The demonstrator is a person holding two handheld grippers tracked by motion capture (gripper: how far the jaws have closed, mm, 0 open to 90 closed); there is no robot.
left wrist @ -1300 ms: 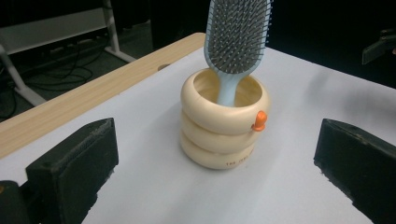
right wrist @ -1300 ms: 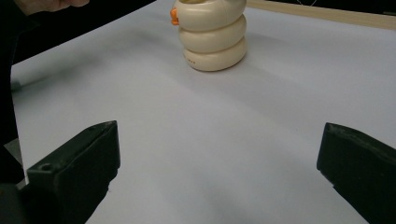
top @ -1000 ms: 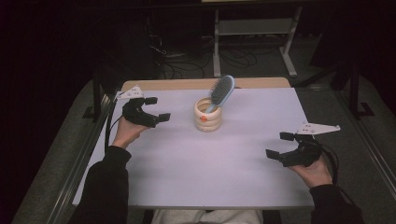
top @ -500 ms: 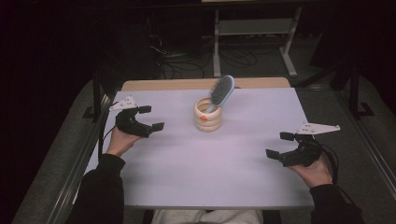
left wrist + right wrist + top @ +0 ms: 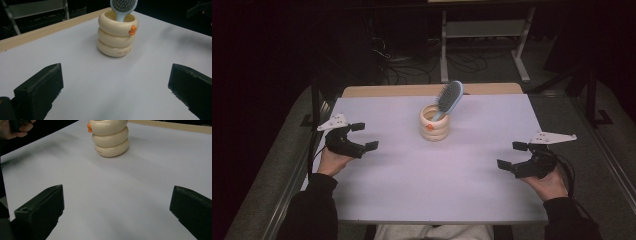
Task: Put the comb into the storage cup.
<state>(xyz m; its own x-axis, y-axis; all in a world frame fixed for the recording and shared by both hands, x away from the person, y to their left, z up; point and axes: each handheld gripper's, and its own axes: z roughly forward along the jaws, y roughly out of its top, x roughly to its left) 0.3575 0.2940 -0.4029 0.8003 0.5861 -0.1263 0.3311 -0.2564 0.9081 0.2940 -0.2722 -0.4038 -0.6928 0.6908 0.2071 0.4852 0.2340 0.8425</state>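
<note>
A cream holder (image 5: 434, 123) made of stacked rings, with a small orange beak, stands upright near the middle back of the white table (image 5: 432, 175). A light blue hairbrush (image 5: 449, 97) leans in it, bristle head up. The same holder (image 5: 117, 35) with the hairbrush (image 5: 123, 6) lies ahead in the left gripper view, and the holder (image 5: 110, 138) lies ahead in the right gripper view. My left gripper (image 5: 364, 136) hovers open at the table's left side. At the right side my right gripper (image 5: 511, 155) is open too. Both hold nothing and stay well apart from the holder.
A wooden strip (image 5: 432, 90) runs along the table's far edge. Beyond it on the dark floor stand a metal shelf frame (image 5: 484, 35) and loose cables (image 5: 412, 70). The person's other hand (image 5: 15, 128) shows at the top left of the right gripper view.
My left gripper has drawn back toward the left front of the table, away from the holder. The right gripper, holder and hairbrush have stayed put.
</note>
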